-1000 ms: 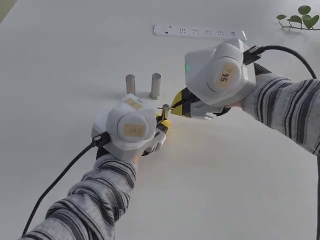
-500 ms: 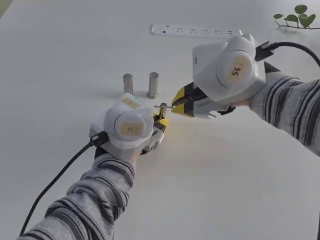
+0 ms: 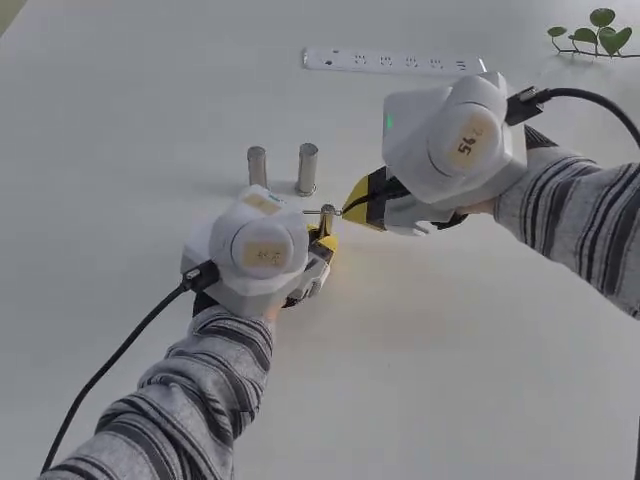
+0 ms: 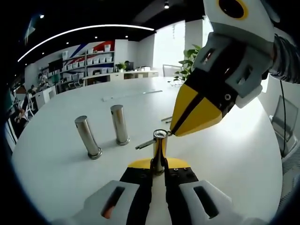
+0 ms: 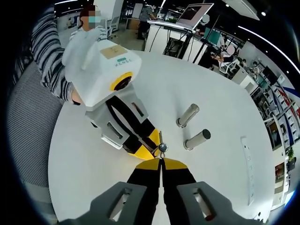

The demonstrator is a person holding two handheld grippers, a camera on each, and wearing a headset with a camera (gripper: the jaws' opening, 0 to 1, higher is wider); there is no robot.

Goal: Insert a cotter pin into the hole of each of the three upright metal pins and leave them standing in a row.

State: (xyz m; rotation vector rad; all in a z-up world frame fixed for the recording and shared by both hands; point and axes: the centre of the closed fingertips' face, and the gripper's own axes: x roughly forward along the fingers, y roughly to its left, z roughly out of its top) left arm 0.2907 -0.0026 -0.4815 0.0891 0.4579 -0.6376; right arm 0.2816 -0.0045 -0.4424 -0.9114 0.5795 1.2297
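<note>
My left gripper [image 3: 324,241] [image 4: 159,165] is shut on the base of an upright metal pin [image 3: 327,214] [image 4: 159,149] on the white table. My right gripper [image 3: 349,210] [image 5: 161,165] comes in from the right, shut on a thin cotter pin [image 4: 145,144] [image 5: 160,138]. The cotter pin runs through the hole near the metal pin's top [image 5: 162,147], and its tip sticks out on the far side. The right gripper's yellow jaws almost touch the metal pin. Two more metal pins [image 3: 257,166] [image 3: 307,169] stand side by side just behind, free of both grippers.
A white power strip [image 3: 395,63] lies at the table's far edge. A leafy sprig [image 3: 590,30] shows at the far right corner. Black cables [image 3: 120,355] trail from both grippers.
The right gripper has edged left toward the held metal pin, and the cotter pin's tip now pokes out its far side. The left gripper has held still.
</note>
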